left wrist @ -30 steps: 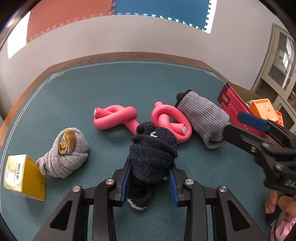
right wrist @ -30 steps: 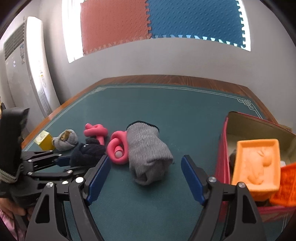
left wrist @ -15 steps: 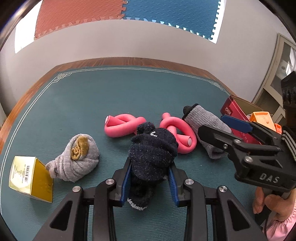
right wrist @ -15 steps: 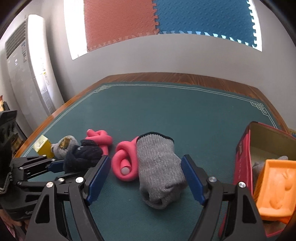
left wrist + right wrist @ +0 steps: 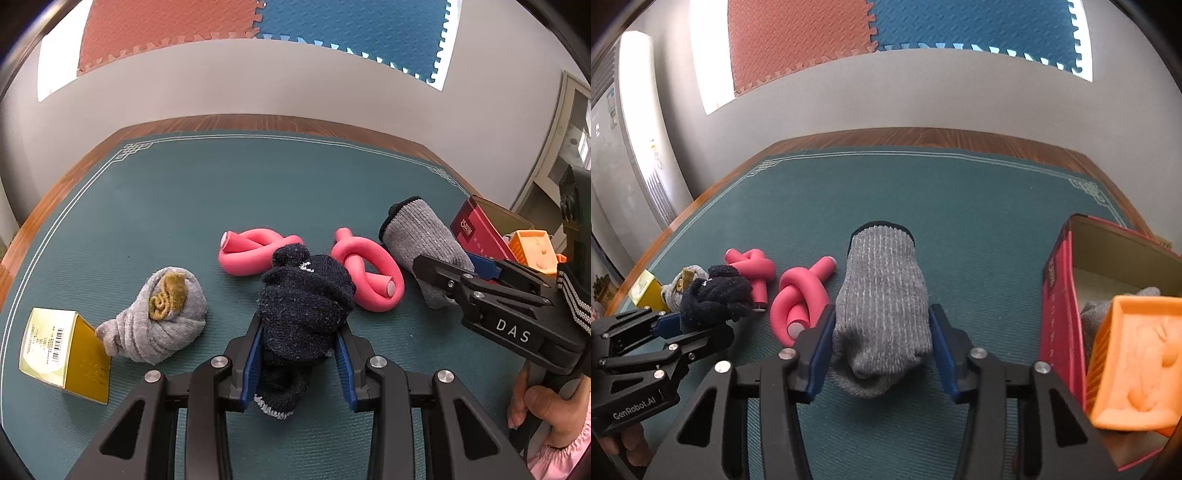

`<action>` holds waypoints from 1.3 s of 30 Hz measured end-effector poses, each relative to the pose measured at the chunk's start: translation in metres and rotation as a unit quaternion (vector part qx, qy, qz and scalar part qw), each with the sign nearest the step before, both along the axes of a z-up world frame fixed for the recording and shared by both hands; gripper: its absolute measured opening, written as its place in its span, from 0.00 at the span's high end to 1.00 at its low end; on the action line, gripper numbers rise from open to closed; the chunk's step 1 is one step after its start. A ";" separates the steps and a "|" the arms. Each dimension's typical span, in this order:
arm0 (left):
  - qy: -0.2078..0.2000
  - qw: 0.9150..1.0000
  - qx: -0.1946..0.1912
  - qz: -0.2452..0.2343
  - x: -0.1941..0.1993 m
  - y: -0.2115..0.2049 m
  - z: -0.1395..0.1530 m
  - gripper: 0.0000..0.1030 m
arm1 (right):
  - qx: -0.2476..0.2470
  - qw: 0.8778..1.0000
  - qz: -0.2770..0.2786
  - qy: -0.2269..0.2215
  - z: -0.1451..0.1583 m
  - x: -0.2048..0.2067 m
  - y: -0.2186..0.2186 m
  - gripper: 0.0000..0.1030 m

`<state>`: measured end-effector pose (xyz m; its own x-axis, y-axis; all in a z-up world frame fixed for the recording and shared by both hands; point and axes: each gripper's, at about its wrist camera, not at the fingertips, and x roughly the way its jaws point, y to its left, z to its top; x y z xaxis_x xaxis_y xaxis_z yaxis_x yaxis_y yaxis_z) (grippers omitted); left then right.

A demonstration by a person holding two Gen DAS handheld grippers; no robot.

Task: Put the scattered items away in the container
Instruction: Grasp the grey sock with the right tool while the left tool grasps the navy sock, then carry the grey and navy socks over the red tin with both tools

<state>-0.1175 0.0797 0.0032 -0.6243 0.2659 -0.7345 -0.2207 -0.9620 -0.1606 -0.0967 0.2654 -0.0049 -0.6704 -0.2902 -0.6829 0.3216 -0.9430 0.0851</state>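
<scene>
My left gripper [image 5: 299,332] is shut on a dark navy sock bundle [image 5: 303,295] low over the green mat. In the right wrist view that bundle [image 5: 716,295] and the left gripper [image 5: 683,325] are at the far left. A ribbed grey sock [image 5: 882,280] lies lengthwise between the blue pads of my right gripper [image 5: 881,328], and both pads press its sides. The red box [image 5: 1060,306] stands open to the right, with an orange mould [image 5: 1137,358] and a grey cloth inside. In the left wrist view, the right gripper [image 5: 461,269] covers the near end of the grey sock [image 5: 417,236].
Two knotted pink foam rollers [image 5: 255,247] [image 5: 369,273] lie between the two socks. A rolled grey sock with a mustard centre [image 5: 166,321] and a gold carton [image 5: 62,350] sit at the left. A hand [image 5: 546,410] holds the right gripper's handle. The mat's wooden border [image 5: 258,122] runs along the wall.
My right gripper has moved in over the grey sock and its jaws have narrowed from wide open onto the sock's sides. My left gripper still holds the navy bundle.
</scene>
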 end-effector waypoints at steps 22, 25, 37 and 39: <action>0.029 0.999 0.024 -0.034 0.011 0.019 0.015 0.64 | -0.074 0.986 -0.099 0.112 0.076 0.034 0.080 0.51; 0.030 0.997 0.047 -0.049 0.015 0.032 0.023 0.64 | -0.071 0.981 -0.127 0.126 0.082 0.038 0.098 0.50; 0.047 0.986 0.083 -0.138 0.012 0.139 0.056 0.64 | -0.086 0.960 -0.229 0.138 0.093 0.043 0.175 0.50; 0.052 0.984 0.080 -0.152 0.012 0.156 0.060 0.64 | -0.096 0.956 -0.241 0.135 0.093 0.040 0.188 0.50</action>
<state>-0.1059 0.2355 0.0631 -0.5675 0.5595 -0.6041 -0.5178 -0.8129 -0.2665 -0.0567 0.4529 0.0881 -0.9021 -0.0051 -0.4316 -0.1126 -0.9625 0.2468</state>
